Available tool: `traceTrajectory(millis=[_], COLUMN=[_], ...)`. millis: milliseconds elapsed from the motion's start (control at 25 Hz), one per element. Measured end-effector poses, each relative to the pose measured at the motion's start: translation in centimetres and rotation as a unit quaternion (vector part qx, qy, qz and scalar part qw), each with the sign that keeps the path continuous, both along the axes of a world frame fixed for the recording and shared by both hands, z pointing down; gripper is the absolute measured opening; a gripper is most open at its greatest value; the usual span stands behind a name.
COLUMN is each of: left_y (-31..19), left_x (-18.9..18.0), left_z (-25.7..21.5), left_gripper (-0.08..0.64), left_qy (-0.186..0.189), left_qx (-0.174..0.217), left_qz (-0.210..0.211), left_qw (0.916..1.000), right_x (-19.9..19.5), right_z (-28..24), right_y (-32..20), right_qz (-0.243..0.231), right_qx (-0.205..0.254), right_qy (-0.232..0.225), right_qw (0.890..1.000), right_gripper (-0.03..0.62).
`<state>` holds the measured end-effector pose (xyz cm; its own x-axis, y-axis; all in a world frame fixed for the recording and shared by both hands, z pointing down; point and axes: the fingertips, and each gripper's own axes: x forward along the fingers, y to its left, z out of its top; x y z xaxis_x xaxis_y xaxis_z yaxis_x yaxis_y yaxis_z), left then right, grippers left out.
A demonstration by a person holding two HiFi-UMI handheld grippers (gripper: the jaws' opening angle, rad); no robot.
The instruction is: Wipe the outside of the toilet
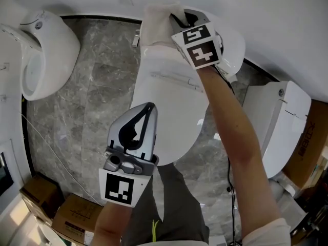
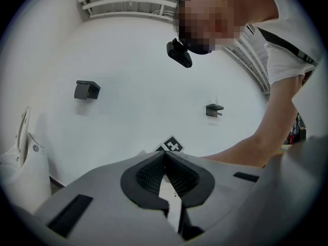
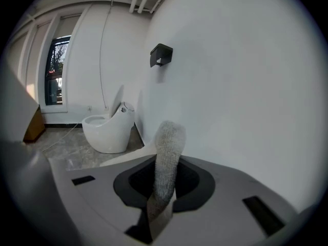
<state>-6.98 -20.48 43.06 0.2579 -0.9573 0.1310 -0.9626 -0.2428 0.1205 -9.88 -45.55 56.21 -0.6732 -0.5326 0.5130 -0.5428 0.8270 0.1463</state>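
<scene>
The white toilet (image 1: 171,104) stands below me with its lid down. At its back end, by the wall, my right gripper (image 1: 178,20) is shut on a white cloth (image 1: 159,23) that rests on the toilet's rear top. In the right gripper view the cloth (image 3: 167,155) sticks up out of the right gripper (image 3: 164,183), in front of the white wall. My left gripper (image 1: 147,108) hangs over the front of the lid, shut with nothing in it. The left gripper (image 2: 164,157) looks up at the wall and at the right forearm (image 2: 246,150).
A second toilet (image 1: 46,55) stands at the left and a third (image 1: 279,127) at the right, close to the right arm. Cardboard boxes (image 1: 66,214) sit on the marble floor at lower left, another box (image 1: 310,142) at far right. Black holders (image 3: 160,54) hang on the wall.
</scene>
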Motion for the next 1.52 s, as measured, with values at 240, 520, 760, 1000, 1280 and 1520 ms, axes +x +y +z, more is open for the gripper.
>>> traceTrajectory(millis=[240,520,760,1000,1280,1520], left_y=[-0.2,-0.1,-0.4,-0.6,-1.4,-1.9], left_x=[0.8,2.1,3.5,5.5,7.9,10.2], left_z=[0.1,0.2,0.3,0.4,0.2,0.6], left_gripper=[0.017,0.017,0.017,0.017,0.017,0.017], left_qy=[0.002,0.003,0.006,0.011,0.009,0.01], left_qx=[-0.001,-0.002,0.003,-0.001,0.002,-0.002], left_qz=[0.003,0.014,0.024,0.037,0.057,0.075], left_qw=[1.0,0.9999,0.9997,0.9993,0.9984,0.9971], right_x=[2.3,6.0,9.4,14.0,19.4,24.2], right_z=[0.2,-0.2,-0.1,0.1,0.8,1.8], right_y=[-0.7,-1.7,-1.8,-2.1,-2.2,-2.0], right_qz=[0.009,0.028,0.041,0.066,0.095,0.124], right_qx=[0.013,0.028,0.03,0.028,0.023,0.014], right_qy=[0.027,0.051,0.063,0.07,0.074,0.077], right_qw=[1.0,0.998,0.997,0.995,0.992,0.989], right_gripper=[0.071,0.071,0.071,0.071,0.071,0.071])
